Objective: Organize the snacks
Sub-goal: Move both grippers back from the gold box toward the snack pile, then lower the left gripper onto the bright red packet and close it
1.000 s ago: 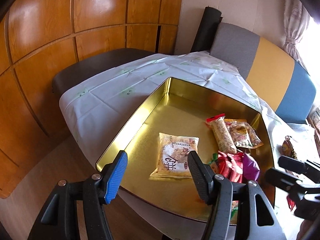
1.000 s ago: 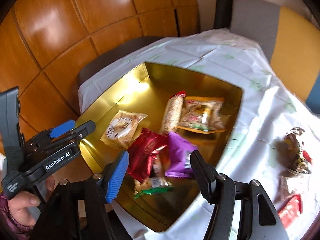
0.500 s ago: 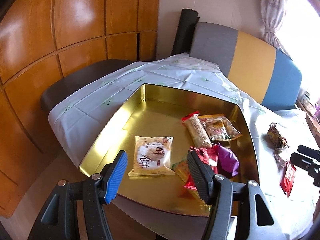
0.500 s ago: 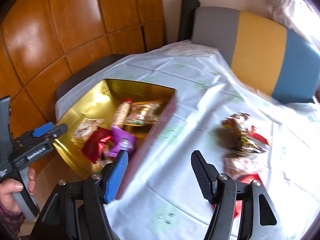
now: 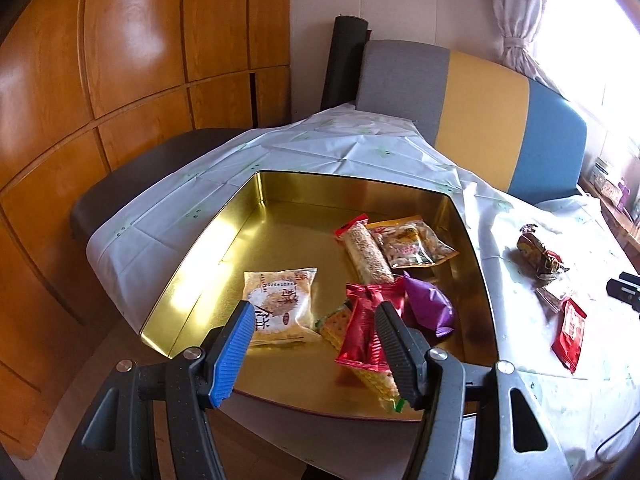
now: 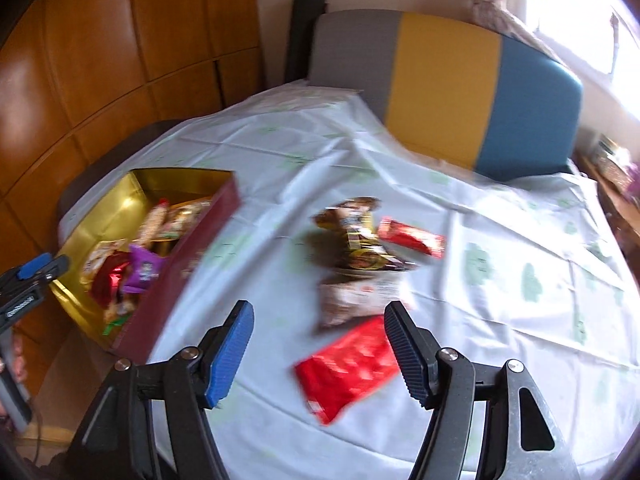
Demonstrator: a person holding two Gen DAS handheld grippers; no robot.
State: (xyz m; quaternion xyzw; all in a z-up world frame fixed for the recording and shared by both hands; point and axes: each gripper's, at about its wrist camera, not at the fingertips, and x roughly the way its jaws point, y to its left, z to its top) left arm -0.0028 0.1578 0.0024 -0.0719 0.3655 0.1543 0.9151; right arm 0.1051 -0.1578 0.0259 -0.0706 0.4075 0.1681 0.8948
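Left to right: the left claw [image 5: 316, 344] hung apart and empty above the gold tin [image 5: 256, 208], which held six packets, a round biscuit packet [image 5: 280, 304] at nine o'clock among them. The right claw [image 6: 318, 354], over the tin a second earlier, had swung to the loose snacks [image 6: 368, 248] on the surface [image 6: 520, 280]; its jaws had just been opening, nothing between them. A red packet [image 6: 348, 368] lay just ahead at one o'clock, probably the next pick-up.
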